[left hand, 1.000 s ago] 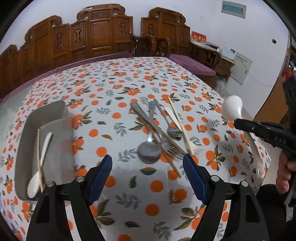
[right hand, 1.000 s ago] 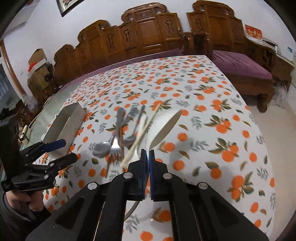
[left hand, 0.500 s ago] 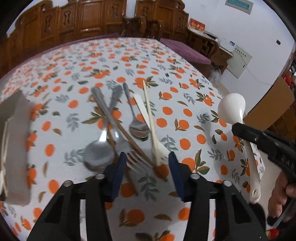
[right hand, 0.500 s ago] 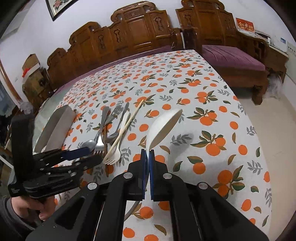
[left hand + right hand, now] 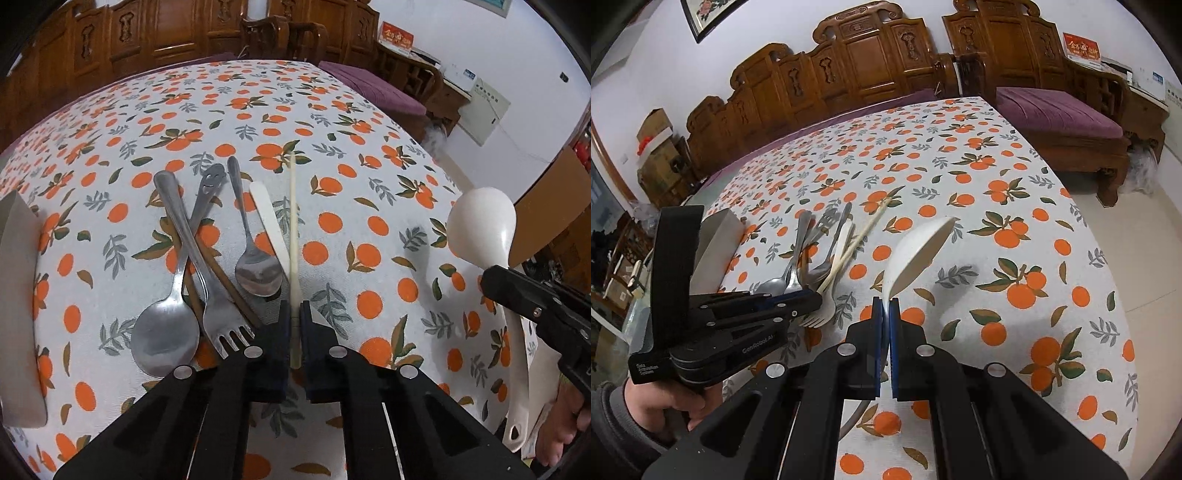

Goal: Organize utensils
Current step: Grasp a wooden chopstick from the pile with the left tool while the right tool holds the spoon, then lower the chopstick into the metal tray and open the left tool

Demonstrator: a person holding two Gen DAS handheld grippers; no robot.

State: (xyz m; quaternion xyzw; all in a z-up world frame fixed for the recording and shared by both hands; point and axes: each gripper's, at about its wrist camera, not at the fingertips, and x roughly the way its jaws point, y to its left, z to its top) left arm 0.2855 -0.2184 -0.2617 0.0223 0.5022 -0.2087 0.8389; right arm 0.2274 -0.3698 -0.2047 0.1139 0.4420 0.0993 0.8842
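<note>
Two black handheld grippers (image 5: 294, 314) (image 5: 885, 306) with blue-padded fingers (image 5: 875, 343), silver screws (image 5: 843, 349) along their arms and white "GenRobot.AI" lettering on one body; a grey sleeve (image 5: 607, 413) covers the wrist behind the left hand (image 5: 661, 406).

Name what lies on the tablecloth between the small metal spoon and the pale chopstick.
The white plastic fork, its handle running alongside the small metal spoon and the pale chopstick; the left wrist view shows it.

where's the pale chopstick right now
In the left wrist view the pale chopstick lies on the tablecloth, right of the white plastic fork, its near end pinched in the left gripper.
</note>
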